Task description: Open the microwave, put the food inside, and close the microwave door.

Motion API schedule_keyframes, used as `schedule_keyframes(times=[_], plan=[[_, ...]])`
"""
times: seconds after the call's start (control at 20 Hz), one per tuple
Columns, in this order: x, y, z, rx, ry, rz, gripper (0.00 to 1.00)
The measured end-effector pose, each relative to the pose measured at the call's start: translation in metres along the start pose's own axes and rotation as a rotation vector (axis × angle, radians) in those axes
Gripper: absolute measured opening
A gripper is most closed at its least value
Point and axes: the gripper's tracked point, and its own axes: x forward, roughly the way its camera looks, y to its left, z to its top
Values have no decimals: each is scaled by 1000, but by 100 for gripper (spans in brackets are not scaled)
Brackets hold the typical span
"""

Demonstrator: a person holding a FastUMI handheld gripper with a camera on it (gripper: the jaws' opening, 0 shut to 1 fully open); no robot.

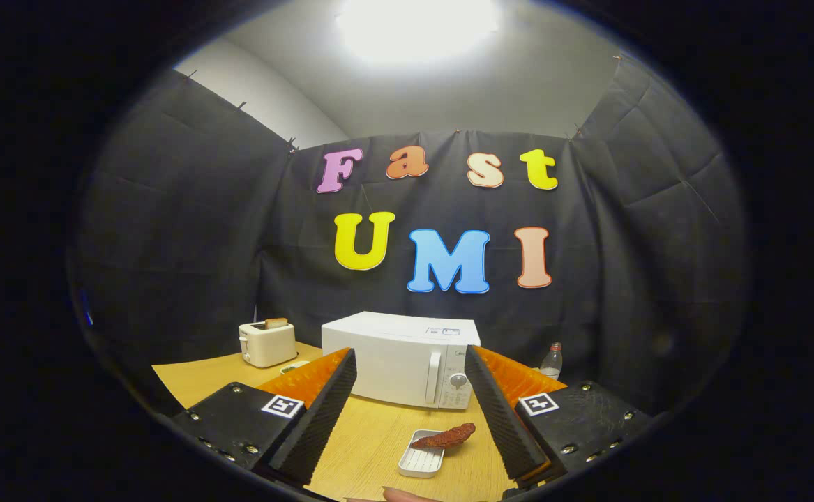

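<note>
A booth hung with black cloth closes in a light wooden surface (393, 446) under a bright ceiling lamp. The largest thing on it is a white box-shaped microwave (400, 359) standing toward the back against the cloth, its door shut, with a pale vertical handle and a round knob on the panel at its right side. To its left, set apart from it, stands a cream two-slot toaster (267, 343) with a slice of browned bread sticking up from one slot. Just right of the microwave, partly hidden behind one finger, is a small clear plastic bottle (552, 360) with a red cap. Nearer than the microwave and well apart from it lies a small white rectangular ridged tray (420, 461), and a reddish-brown elongated piece of food (446, 437) rests across its far end, overhanging to the right. The tongs (410, 408) are spread wide, holding nothing; the tray and food sit between the two fingers, and the microwave lies beyond the tips. A fingertip (403, 496) shows at the near edge of the surface.
</note>
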Motion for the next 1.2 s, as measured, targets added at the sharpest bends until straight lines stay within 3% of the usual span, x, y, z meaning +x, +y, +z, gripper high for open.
schedule_keyframes(times=[0.6, 1.2], plan=[[12, 0, -5, 20, -10, -8, 97], [107, -19, -67, 46, 66, -26, 97]])
